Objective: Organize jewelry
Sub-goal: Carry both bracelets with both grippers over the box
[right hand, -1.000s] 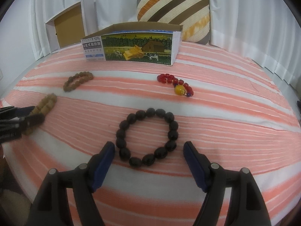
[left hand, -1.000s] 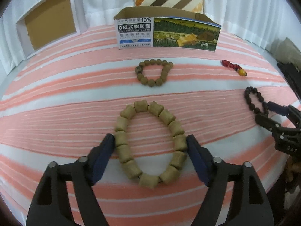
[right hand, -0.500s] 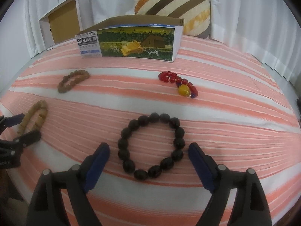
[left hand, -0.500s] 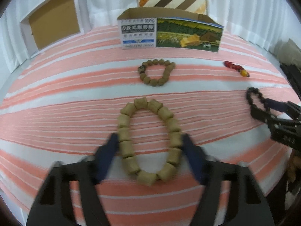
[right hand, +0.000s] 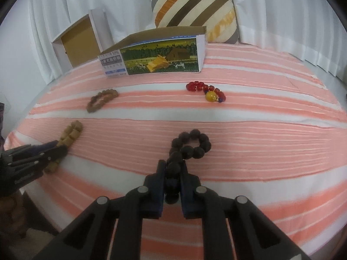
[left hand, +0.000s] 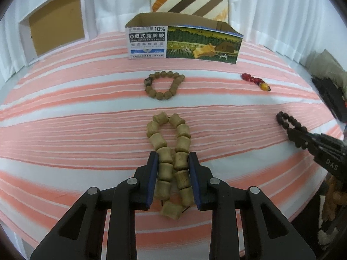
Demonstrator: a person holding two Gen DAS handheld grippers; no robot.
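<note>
My left gripper point(left hand: 172, 159) is shut on a tan bracelet of barrel-shaped beads point(left hand: 161, 139), squeezed into a narrow loop on the striped bedspread. My right gripper point(right hand: 172, 167) is shut on a black bead bracelet point(right hand: 192, 145), pinched at its near end. In the right wrist view the left gripper point(right hand: 57, 149) and tan bracelet point(right hand: 72, 131) show at the left. In the left wrist view the right gripper point(left hand: 303, 140) and black bracelet point(left hand: 289, 121) show at the right. A brown round-bead bracelet point(left hand: 163, 85) and a red bracelet with a yellow bead point(right hand: 207, 90) lie farther back.
An open printed cardboard box point(left hand: 184, 41) stands at the back of the bed. A white box with a brown inside point(left hand: 55, 19) leans at the back left. A striped pillow point(right hand: 193, 6) rests against white curtains. The bed edge is near both grippers.
Both grippers were open around their bracelets. Both have since closed, squeezing the tan and the black bracelet into narrow loops.
</note>
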